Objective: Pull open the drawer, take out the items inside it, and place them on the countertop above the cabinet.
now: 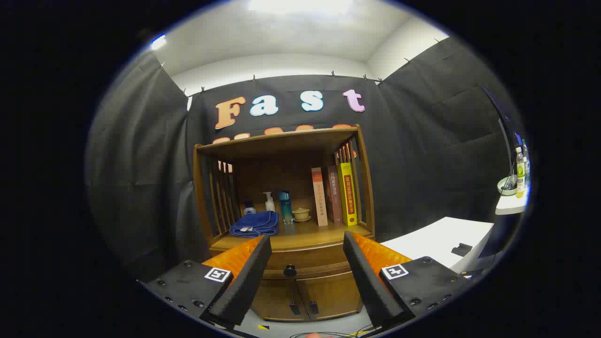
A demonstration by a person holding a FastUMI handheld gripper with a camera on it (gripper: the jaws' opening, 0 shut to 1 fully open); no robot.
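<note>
Gripper view: the hand-held gripper (307, 241) is seen spread wide, nothing held between its 2 fingers. The wooden cabinet (286, 225) stands ahead of them. Its drawer (305, 265) is closed, the dark knob (289, 270) framed between the fingers, apart from both. On the countertop (300, 237) are noted a folded blue towel (255, 224), a pump bottle (269, 202), a blue glass (284, 206) and 3 upright books (334, 195).

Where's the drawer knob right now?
The drawer knob sits on the closed drawer, below the countertop, ahead between the open gripper's fingers.
</note>
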